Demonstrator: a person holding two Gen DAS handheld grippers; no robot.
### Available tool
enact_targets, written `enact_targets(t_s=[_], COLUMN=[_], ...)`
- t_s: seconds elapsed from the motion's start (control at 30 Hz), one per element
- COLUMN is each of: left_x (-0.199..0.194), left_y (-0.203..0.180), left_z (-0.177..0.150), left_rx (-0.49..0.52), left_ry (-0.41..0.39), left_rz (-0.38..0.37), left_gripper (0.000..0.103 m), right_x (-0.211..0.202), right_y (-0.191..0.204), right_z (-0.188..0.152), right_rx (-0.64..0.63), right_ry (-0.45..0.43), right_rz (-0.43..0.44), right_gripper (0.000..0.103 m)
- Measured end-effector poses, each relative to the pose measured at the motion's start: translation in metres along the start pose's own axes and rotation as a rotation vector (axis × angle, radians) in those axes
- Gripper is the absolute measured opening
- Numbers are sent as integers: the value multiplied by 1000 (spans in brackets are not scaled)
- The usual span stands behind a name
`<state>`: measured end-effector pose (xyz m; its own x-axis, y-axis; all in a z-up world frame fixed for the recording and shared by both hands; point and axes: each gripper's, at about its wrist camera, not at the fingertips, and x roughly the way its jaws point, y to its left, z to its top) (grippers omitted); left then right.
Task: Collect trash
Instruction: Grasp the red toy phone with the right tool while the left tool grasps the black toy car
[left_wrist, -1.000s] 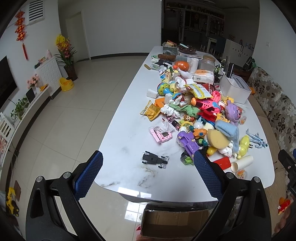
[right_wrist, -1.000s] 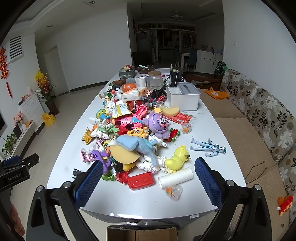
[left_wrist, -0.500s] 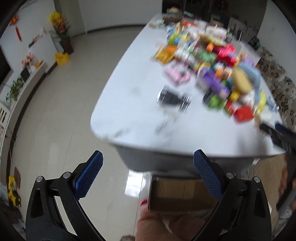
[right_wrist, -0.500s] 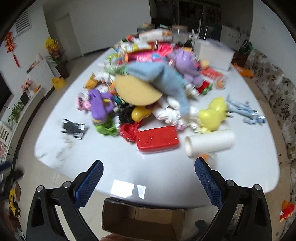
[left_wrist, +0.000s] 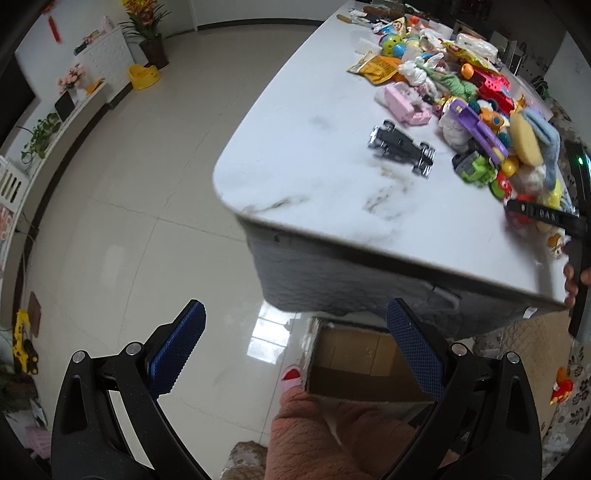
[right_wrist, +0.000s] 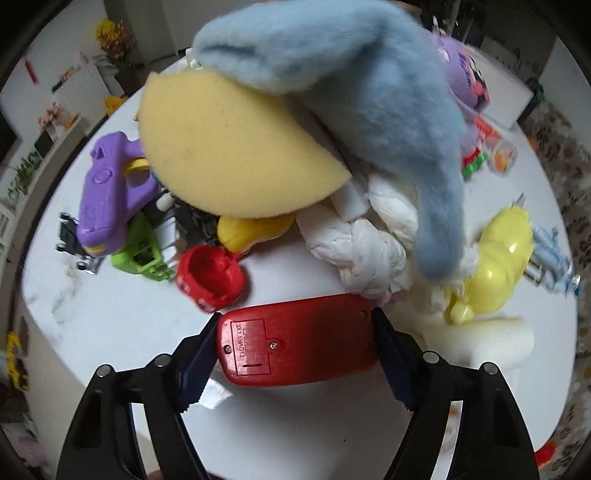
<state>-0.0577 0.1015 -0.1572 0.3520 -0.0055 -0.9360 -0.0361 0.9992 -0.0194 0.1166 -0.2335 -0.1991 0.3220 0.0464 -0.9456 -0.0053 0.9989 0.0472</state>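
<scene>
My right gripper (right_wrist: 297, 321) points steeply down at the white table (right_wrist: 110, 317). Its jaws are closing, and both pads touch the ends of a flat red plastic toy (right_wrist: 299, 350) that lies with its battery cover up. Crumpled white tissue (right_wrist: 362, 251) and a white roll (right_wrist: 487, 343) lie just past it. My left gripper (left_wrist: 295, 321) hangs open and empty over the floor beside the table's near corner. An open cardboard box (left_wrist: 354, 354) stands on the floor under the table edge, beside its right finger. A yellow snack wrapper (left_wrist: 376, 66) lies far up the table.
Toys crowd the table: a black toy car (left_wrist: 400, 149), a purple toy (right_wrist: 107, 195), a yellow sponge (right_wrist: 229, 147), a blue plush (right_wrist: 369, 92), a yellow duck (right_wrist: 495, 269) and a red cup (right_wrist: 210, 277). A person's foot (left_wrist: 291, 374) stands beside the box.
Both grippers have sunk and tipped downward. The left view now takes in the floor and box. The right gripper dropped onto the table and its jaws narrowed around the red toy.
</scene>
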Motion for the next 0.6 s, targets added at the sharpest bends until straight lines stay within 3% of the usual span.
enact_targets(t_s=[0.2,0.37,0.5,0.6], left_x=[22,77,116,124], left_y=[-39,-92,-107,-110], left_z=[47,102,126,132], left_rx=[78,190,199,212], left_ry=[-89,-123,-88,-122], left_rz=[-64,-89,-83,-71], left_gripper=[96,96,96,91], right_x=[-63,-107,-107,-94], right_y=[4,-2,-6,-9], right_z=[-35,-95,-142,-173], right_rx=[-2,72,161,240], right_ry=[-65,-87,-55,-12], right_rz=[119,191,195,194], right_gripper=[76,76,76,76])
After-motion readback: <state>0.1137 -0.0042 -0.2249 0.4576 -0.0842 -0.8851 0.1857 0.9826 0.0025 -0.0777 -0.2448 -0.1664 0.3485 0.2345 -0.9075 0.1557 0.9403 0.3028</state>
